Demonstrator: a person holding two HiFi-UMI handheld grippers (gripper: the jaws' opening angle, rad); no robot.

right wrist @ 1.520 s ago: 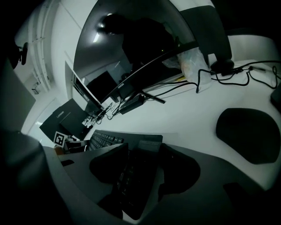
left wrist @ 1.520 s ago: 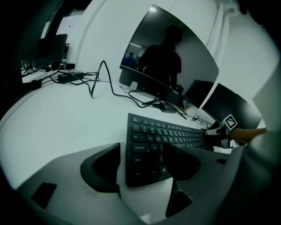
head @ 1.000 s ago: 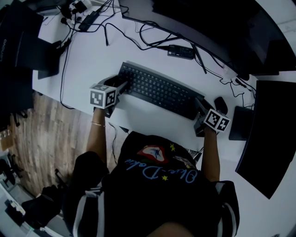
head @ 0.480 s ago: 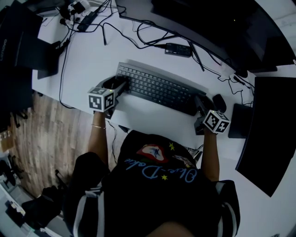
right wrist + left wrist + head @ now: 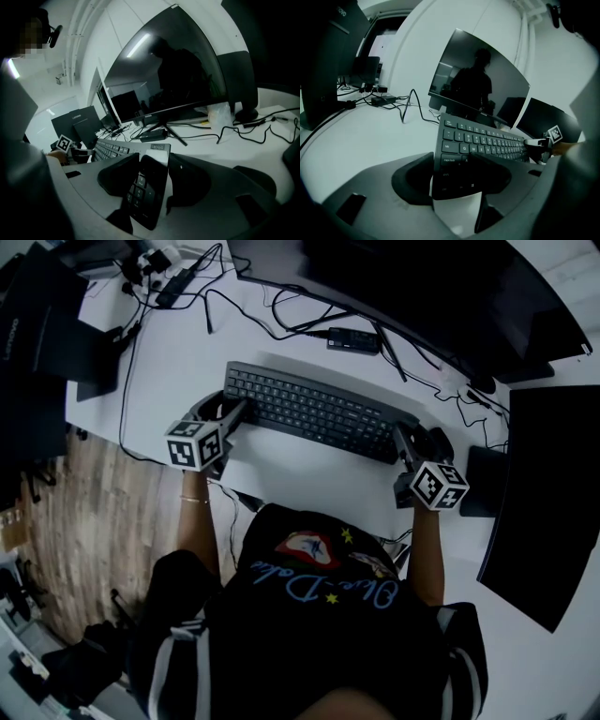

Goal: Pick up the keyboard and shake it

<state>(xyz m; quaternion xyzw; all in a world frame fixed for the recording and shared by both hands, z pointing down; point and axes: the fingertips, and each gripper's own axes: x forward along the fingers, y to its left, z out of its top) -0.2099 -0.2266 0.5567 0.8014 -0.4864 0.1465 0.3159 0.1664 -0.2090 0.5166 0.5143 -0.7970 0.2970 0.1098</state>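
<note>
A dark keyboard stretches across the white desk in front of the person, with a gripper at each end. My left gripper is clamped on its left end; in the left gripper view the keyboard runs away from the left gripper, whose jaws hold the corner keys. My right gripper holds the number-pad end. In the right gripper view the keyboard sits tilted in the right gripper, whose jaws are closing with that end between them.
A wide curved monitor stands behind the keyboard, a second screen at the right. Cables and a small black box lie between monitor and keyboard. A mouse sits by the right gripper. A dark laptop stands at the left edge.
The keyboard and both grippers have shifted away from the person and to the left in the head view. Both grippers have stayed on its ends.
</note>
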